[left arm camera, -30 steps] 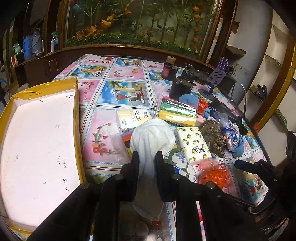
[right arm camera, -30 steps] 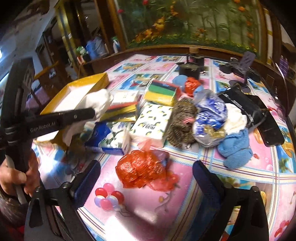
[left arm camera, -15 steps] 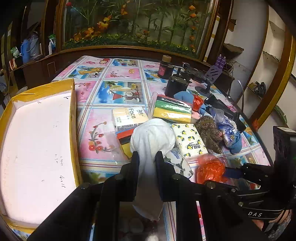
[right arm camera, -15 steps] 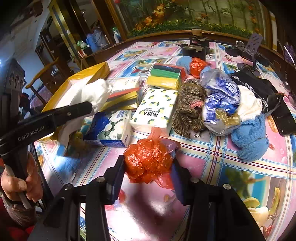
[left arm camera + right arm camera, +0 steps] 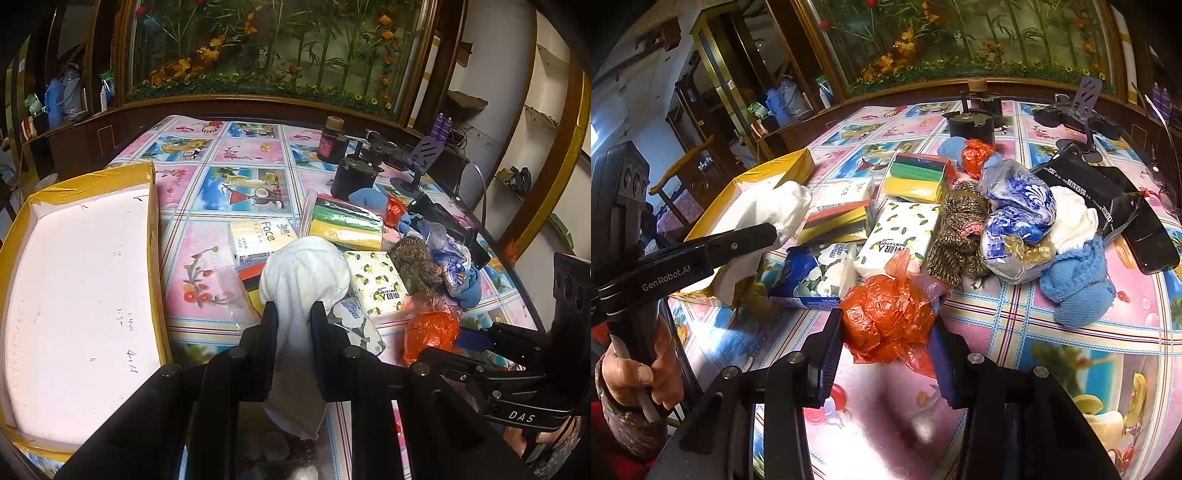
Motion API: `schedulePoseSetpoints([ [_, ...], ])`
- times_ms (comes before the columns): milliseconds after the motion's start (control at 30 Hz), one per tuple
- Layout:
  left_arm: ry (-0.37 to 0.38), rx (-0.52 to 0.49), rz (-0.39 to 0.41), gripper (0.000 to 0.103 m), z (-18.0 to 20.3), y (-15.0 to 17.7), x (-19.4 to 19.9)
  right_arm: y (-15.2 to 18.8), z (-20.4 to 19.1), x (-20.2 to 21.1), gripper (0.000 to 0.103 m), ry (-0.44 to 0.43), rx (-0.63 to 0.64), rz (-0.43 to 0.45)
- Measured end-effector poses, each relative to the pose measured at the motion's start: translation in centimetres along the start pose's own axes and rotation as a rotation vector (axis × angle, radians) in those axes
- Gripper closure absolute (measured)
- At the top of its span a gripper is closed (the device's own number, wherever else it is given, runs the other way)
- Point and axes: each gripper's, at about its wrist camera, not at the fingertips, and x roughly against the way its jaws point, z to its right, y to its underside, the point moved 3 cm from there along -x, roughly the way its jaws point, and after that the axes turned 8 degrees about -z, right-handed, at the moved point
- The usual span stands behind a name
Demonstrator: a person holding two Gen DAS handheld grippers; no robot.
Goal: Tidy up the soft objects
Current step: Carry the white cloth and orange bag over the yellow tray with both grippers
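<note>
My left gripper (image 5: 293, 314) is shut on a white cloth (image 5: 304, 275) and holds it above the table, right of the yellow-edged white box (image 5: 74, 295); the cloth also shows in the right wrist view (image 5: 768, 218). My right gripper (image 5: 886, 328) is shut on a crumpled orange plastic bag (image 5: 886, 314), which sits at the table's near side; the bag also shows in the left wrist view (image 5: 430, 328). A blue knitted piece (image 5: 1075, 284), a brown knitted piece (image 5: 960, 236) and a blue-white bag (image 5: 1015, 206) lie in a pile to the right.
Tissue packs (image 5: 897, 236), a floral blue pack (image 5: 816, 273) and a coloured sponge pack (image 5: 916, 177) crowd the table's middle. A black cylinder (image 5: 352, 177), a dark jar (image 5: 330, 142), a phone stand (image 5: 424, 158) and a black pouch (image 5: 1108, 199) stand at the back right.
My right gripper came forward and closed its jaws around the orange bag. My left gripper kept the white cloth and stayed almost still.
</note>
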Motion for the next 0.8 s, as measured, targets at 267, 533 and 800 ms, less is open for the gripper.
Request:
schedulePoseSetpoints([
  [267,0.002,0.012,0.015,0.086,-0.5,0.0,0.7,0.0,0.1,0.1,0.055,0.002,-0.004,0.007],
  [533,0.005,0.033,0.037,0.086,-1.7,-0.2,1.9,0.1,-0.1,0.3,0.055,0.003,-0.004,0.017],
  [800,-0.015,0.075,0.074,0.086,-4.3,-0.1,3.9,-0.3,-0.5,-0.2,0.055,0.012,-0.009,0.001],
])
